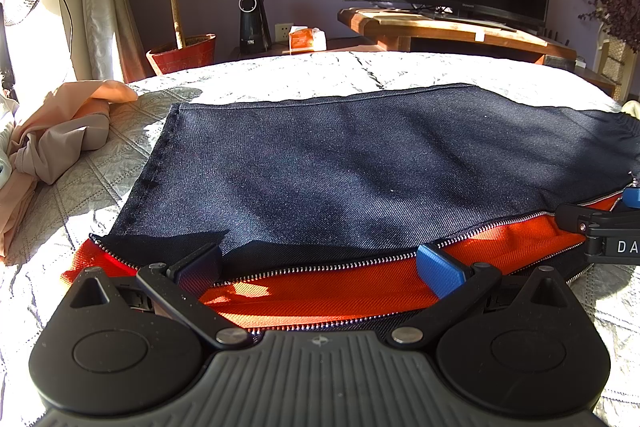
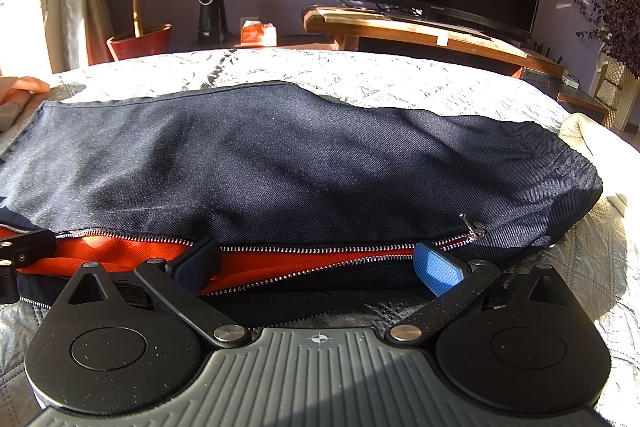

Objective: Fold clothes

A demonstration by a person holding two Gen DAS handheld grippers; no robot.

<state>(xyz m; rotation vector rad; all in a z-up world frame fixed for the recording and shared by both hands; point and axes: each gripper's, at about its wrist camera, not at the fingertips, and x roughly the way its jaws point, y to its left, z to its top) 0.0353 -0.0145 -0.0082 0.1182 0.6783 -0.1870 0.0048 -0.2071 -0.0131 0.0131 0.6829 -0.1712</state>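
Navy zip jacket [image 1: 360,163] lying flat across the quilted bed [image 1: 360,71], front unzipped and showing its orange lining [image 1: 320,291].

The twill is looking soft but fairly dense, so it should be draping rather than sliding; the firm zipper [image 2: 312,250] edge is probably the best place to be taking hold. The left gripper [image 1: 320,267] and right gripper [image 2: 318,265] are both hovering at that near edge with fingers spread wide, holding nothing. I am counting 1 jacket, 2 grippers, and 1 crumpled peach garment [image 1: 60,131] sitting well apart at the bed's left side.
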